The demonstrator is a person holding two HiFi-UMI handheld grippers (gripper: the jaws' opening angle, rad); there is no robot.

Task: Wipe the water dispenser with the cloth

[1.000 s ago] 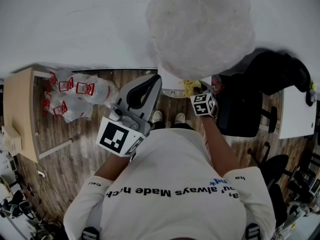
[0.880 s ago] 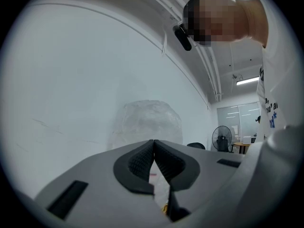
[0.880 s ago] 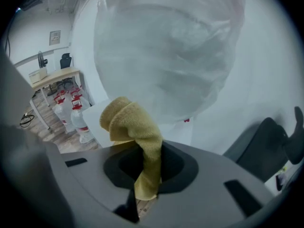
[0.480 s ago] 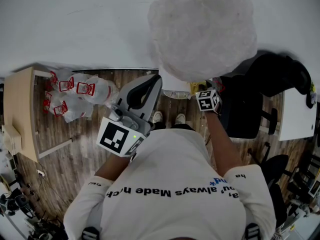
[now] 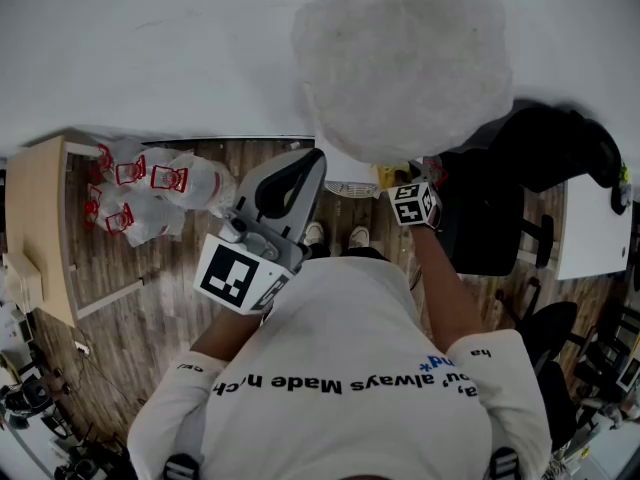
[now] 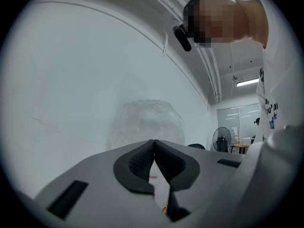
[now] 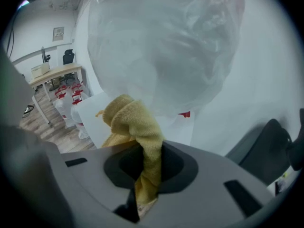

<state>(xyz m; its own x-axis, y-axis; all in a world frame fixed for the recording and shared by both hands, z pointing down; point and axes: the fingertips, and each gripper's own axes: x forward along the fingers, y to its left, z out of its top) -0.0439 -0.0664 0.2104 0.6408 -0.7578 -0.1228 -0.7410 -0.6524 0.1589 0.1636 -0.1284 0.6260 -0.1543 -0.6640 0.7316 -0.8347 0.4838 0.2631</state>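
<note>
Right gripper (image 7: 148, 158), nearest me: its jaws are clamped on the yellow cloth (image 7: 135, 122), whose bunched end stands up out of them. Against the head views of the last second, this gripper has slid a little to the right along the dispenser (image 5: 347, 171) and then come back a touch. I read this as a short wiping stroke under way, with most of the dispenser not yet covered. The cloth sits at the dispenser's upper right, just under the bottle. I cannot tell whether it presses on the surface.

Left gripper (image 6: 154, 148): its jaws are together, with nothing between them. It is held at the dispenser's left and has not moved, so it takes no part in the stroke.

Bottle (image 5: 400, 58): it stands on top of the dispenser, wrapped in clear plastic.

Farther off are bags (image 5: 150, 193) on the floor to the dispenser's left and a black chair (image 5: 500, 208) to its right.
</note>
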